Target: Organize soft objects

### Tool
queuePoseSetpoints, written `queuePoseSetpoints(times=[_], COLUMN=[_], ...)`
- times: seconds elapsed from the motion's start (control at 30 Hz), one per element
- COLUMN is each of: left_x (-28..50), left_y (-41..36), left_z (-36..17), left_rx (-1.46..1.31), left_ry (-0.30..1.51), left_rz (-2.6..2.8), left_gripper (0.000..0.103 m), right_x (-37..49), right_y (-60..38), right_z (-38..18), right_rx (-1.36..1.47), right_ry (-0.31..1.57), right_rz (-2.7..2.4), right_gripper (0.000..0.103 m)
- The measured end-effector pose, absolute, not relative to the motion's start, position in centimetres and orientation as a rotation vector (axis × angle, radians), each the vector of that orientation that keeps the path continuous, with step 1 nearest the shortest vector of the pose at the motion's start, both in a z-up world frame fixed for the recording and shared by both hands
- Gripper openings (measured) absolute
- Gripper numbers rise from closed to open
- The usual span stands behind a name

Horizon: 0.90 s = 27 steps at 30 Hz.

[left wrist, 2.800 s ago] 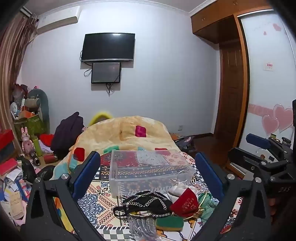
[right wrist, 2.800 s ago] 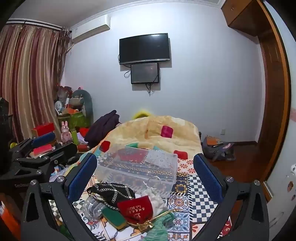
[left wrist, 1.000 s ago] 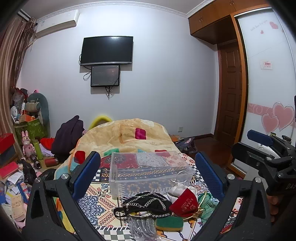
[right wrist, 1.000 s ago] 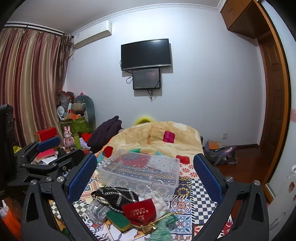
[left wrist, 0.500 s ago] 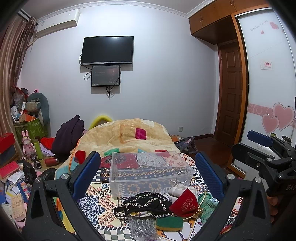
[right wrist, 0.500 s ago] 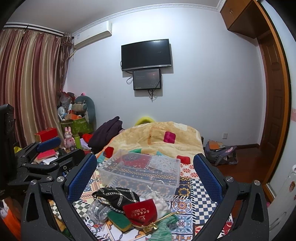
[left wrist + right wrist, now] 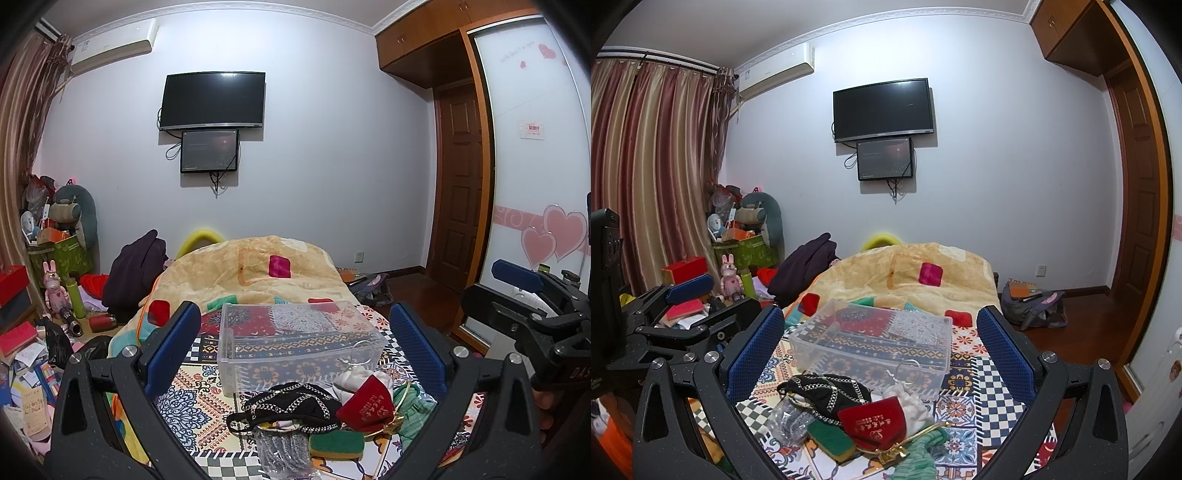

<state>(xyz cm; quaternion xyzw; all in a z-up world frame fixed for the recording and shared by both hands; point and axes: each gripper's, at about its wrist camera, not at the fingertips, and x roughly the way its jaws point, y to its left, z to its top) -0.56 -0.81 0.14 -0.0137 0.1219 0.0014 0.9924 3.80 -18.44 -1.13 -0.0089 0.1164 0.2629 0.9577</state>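
Soft items [image 7: 325, 410] lie beneath both wide-open, empty jaws.

bin [image 7: 295, 343] on bed [image 7: 207, 398] | soft pile [image 7: 314, 410] before bin | quilt [image 7: 251, 273] behind

Your bed [image 7: 199, 402] has a patterned cover. On it sit a clear plastic box [image 7: 295, 343], a yellow quilt [image 7: 258, 273] behind, and a near pile: black pouch [image 7: 291, 406], red pouch [image 7: 365, 404], green sponge [image 7: 336, 443].

Heaped on patterned bedding: black chain-trimmed pouch [image 7: 291, 406], red pouch [image 7: 366, 403], green sponge [image 7: 336, 444], white fluff [image 7: 916, 404]. Just behind, clear bin [image 7: 295, 341], upright, lidless
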Motion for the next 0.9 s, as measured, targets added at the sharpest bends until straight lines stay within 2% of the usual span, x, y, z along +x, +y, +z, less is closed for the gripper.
queuePoseSetpoints(times=[0.53,0.9], left_x=[-0.3,2.1], left_y=[-1.0,0.0], left_z=[0.0,-4.7], left_rx=[-0.021,-0.034], left_ry=[0.277,0.527], left_rz=[-0.008,-0.057], left_gripper=[0.103,0.103], right_x=[4.0,7.6], right_y=[-18.5,-19.6], right_z=[-1.4,-5.2], right_rx=[-0.017,-0.047], right_ry=[0.251,0.523], right_rz=[0.530,0.520], right_gripper=[0.103,0.103])
